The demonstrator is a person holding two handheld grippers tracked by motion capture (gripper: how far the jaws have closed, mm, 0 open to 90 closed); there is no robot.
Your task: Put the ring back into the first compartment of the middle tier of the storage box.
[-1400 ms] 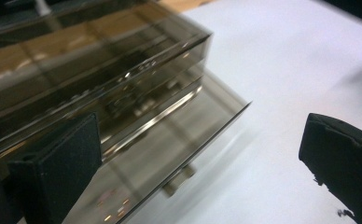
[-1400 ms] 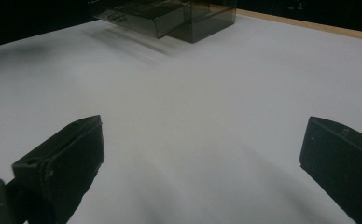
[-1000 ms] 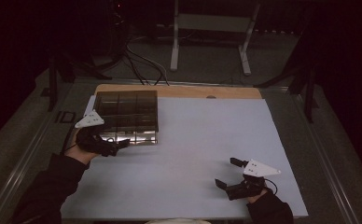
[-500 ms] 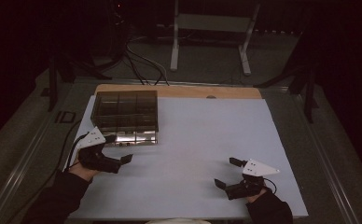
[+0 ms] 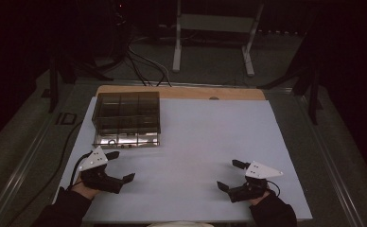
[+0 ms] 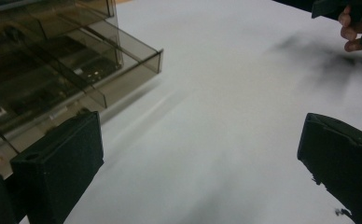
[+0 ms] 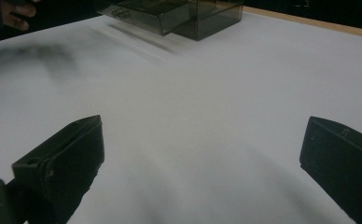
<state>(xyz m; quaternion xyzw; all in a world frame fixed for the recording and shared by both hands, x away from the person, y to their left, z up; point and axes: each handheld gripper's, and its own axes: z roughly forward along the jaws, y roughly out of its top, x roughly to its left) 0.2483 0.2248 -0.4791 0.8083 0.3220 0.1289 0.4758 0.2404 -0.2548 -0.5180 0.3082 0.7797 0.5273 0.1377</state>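
Sitting at the far left of the white table (image 5: 205,142) is one smoky see-through plastic box (image 5: 126,118), divided into small compartments, with a shallow drawer part pulled out toward the person. Tiny bits glint inside it, too small to tell what they are. A strip of bare wood (image 5: 181,92) shows along the table's far edge.

Two hands come in from the near edge, each in a dark sleeve. The left gripper (image 5: 117,167) is held low just in front of the box, apart from it, jaws spread wide and holding nothing. The right gripper (image 5: 231,175) sits near the right front corner, well apart from the box, jaws likewise wide open and empty. Each gripper carries one grey three-cornered plate on top.

In the left gripper view the box (image 6: 53,65) lies close, just beyond the left jaw.
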